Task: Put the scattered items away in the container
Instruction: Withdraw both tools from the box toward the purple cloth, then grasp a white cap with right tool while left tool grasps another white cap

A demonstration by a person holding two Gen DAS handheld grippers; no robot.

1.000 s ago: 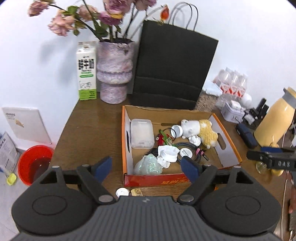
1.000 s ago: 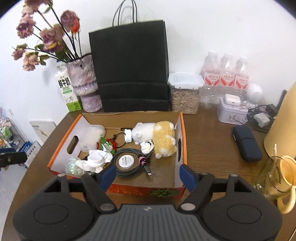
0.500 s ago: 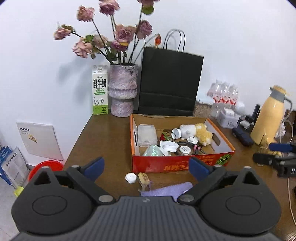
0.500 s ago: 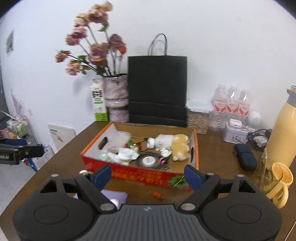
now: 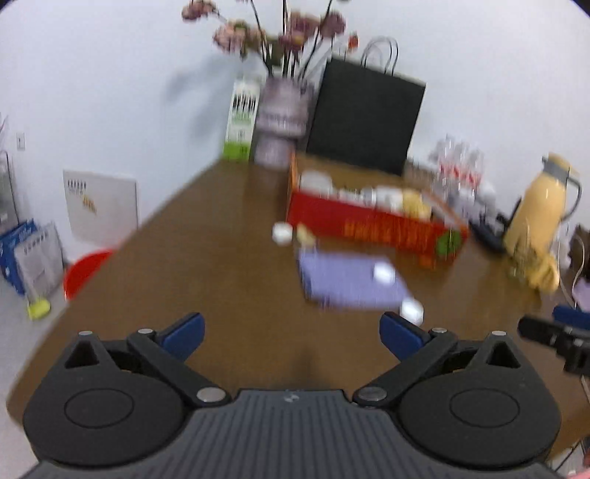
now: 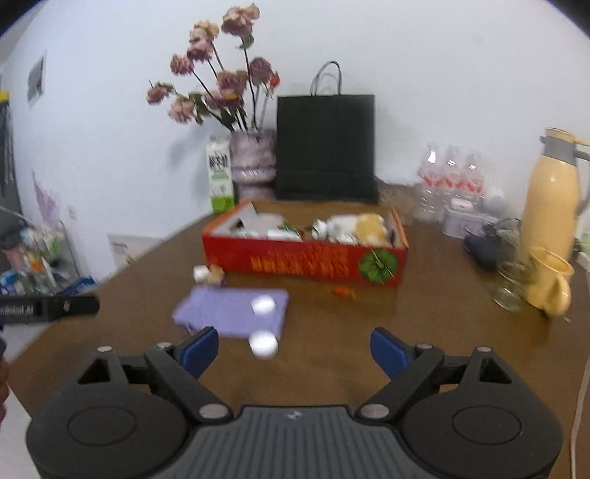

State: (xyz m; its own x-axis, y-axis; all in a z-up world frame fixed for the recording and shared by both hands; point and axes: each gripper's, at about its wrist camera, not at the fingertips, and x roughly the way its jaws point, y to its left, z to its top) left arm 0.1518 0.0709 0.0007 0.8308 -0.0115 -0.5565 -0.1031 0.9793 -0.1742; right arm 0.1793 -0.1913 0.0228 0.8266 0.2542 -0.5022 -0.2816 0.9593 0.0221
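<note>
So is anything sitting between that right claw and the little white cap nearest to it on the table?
Nothing visible. The right gripper is open, and the white cap lies on bare table just ahead, between its fingers, toward the left one. The purple pad lies beyond it.

Bright, even indoor light; white wall washed pale. Left wrist view heavily motion-blurred: red box [image 5: 372, 228], flowers [image 5: 265, 33], purple pad [image 5: 346, 282] smeared. Right wrist view sharper, mild blur on near items. Soft flower shadow on wall. Faint sheen on bench [image 6: 424, 313]. Fisheye bending, dark corners at edges.
</note>
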